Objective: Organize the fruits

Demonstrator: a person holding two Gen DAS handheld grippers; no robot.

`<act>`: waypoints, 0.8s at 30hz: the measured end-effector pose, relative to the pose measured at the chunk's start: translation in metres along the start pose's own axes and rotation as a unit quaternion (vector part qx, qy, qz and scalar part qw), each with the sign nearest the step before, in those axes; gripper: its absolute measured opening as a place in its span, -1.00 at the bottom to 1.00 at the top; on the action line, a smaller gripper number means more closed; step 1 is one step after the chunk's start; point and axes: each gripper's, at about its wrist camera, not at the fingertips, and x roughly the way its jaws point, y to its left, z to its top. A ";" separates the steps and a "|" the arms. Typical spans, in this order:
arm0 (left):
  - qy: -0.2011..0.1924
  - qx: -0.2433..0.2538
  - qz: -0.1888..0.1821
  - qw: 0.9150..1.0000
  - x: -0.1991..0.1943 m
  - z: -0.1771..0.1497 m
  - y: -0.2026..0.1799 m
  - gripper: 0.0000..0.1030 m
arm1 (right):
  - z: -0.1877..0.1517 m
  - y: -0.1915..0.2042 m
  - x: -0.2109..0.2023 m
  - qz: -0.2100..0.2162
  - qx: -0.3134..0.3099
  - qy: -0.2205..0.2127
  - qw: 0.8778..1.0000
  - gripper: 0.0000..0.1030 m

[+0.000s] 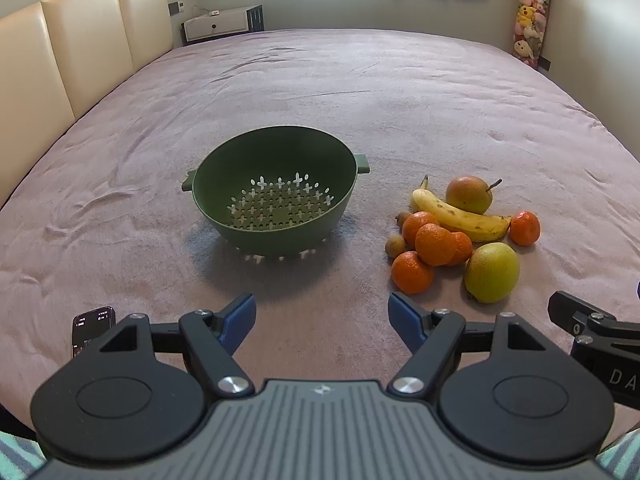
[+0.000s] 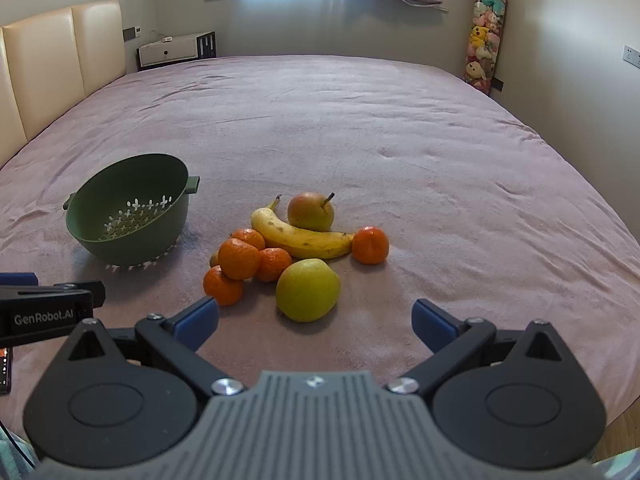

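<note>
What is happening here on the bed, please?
A person holds two grippers, both open and empty. The left gripper faces the empty green plastic colander; the right gripper faces the fruit pile: yellow banana, yellow-green apple, reddish pear, orange mandarins. No fruit is in the colander yet.

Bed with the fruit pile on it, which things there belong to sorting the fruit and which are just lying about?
For the job:
green colander, empty
banana
green apple
reddish pear
mandarins
small brown fruits
both hand-held grippers, left and right, open

Lying about:
phone
white bedside cabinet
plush toy holder
</note>
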 end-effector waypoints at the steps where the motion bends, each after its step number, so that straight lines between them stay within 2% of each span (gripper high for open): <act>1: 0.000 0.000 0.000 1.000 0.000 0.000 0.000 0.72 | 0.000 0.000 0.000 0.000 0.000 0.001 1.000 0.93; 24: 0.000 0.002 0.001 1.000 -0.001 0.000 0.001 0.72 | 0.000 -0.002 0.000 0.001 0.004 0.004 1.000 0.93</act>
